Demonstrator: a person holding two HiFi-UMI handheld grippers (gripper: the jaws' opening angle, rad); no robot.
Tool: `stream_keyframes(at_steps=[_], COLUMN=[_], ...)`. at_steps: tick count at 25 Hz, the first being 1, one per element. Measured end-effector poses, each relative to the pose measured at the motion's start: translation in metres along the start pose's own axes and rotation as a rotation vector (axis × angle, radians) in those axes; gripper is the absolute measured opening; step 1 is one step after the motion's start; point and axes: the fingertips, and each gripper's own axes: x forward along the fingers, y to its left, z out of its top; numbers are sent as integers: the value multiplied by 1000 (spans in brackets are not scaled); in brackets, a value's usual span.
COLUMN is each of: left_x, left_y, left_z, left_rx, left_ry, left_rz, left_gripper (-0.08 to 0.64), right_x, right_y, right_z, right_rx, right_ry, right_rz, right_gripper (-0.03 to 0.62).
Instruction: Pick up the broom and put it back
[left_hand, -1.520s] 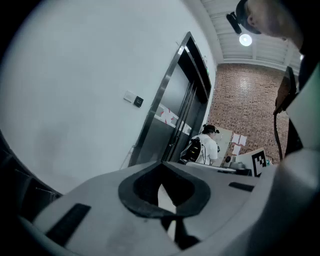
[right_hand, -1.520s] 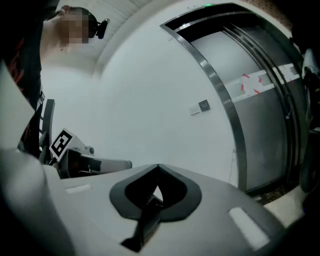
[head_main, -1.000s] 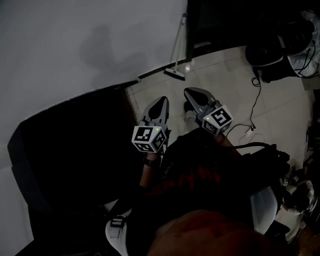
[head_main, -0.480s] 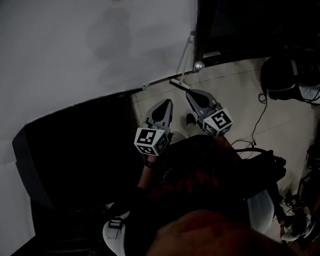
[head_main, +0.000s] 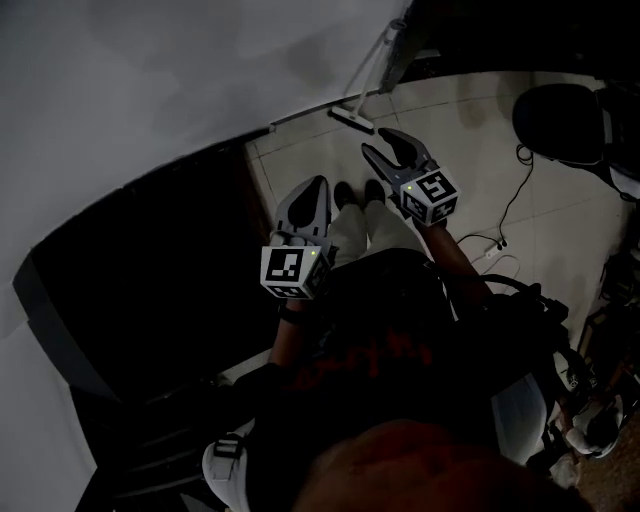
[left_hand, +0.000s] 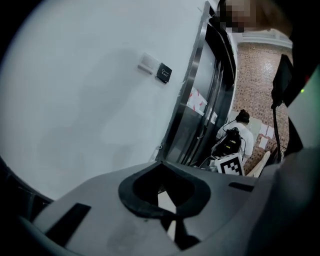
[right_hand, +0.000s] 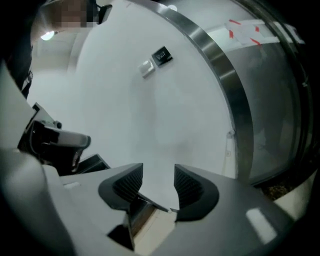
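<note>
White wall (head_main: 180, 80): fills the upper left of the head view. No marks on it can be read.

Dark furnishing (head_main: 150, 270): black and bulky, at the foot of the wall, left of the person. Detail is lost in shadow.

Tiled floor (head_main: 470, 120): pale square tiles. A black chair (head_main: 555, 120) stands at the far right, and a dark cable (head_main: 512, 195) runs down from it.

Metal door frame (right_hand: 225, 85): brushed steel beside glass, which carries red-and-white stickers (right_hand: 245, 29). Nothing legible on them.

Left gripper (head_main: 316, 184): its own view shows the jaws (left_hand: 161, 163) closed tip to tip with nothing clamped. The cube on it bears square black-and-white markers, no lettering.

Right gripper (head_main: 384, 148): held forward of the left one, low over the floor. Its jaws (right_hand: 158, 167) are parting at this moment. Only wall and floor show in the gap, so nothing is held. Its cube is likewise patterned, not lettered.

Broom (head_main: 352, 118): leaning against the wall just beside the door frame, head on the tiles, thin handle rising along the frame. It sits ahead of both grippers and is touched by neither. The right gripper is the nearer one.

Wall plates: a white plate (left_hand: 146, 63) and a black one (left_hand: 163, 73) sit side by side. The black one carries faint print too small to read.
</note>
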Motion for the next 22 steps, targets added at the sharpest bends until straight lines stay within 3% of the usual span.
stream_keyframes(at_steps=[2,4,7,9,15,22], left_x=[9,10,14,20,17,12], left_y=[4,-7,-19,-10,10,20], left_z=[-10,-20,-38,-51,-91,-138], left_rx=[5,-12,-115,-167,-230,-185], left_ry=[12,45,78,72,63,137], left_rz=[-19,-103,-223,-251,-218,-178], left_gripper=[3,3,3,3,3,3], right_x=[20,36,59,84,138,207], right_y=[-34,-66,-118,-151,-227,-306], right_z=[-32,-67,-117,-143,-197,-251], right_rx=[19,38,49,42,37,-18], right_ry=[65,129,213,244,292,422], right_rz=[-35,-74,-145,-185,-245,-307], right_gripper=[196,195,193,193,198,194])
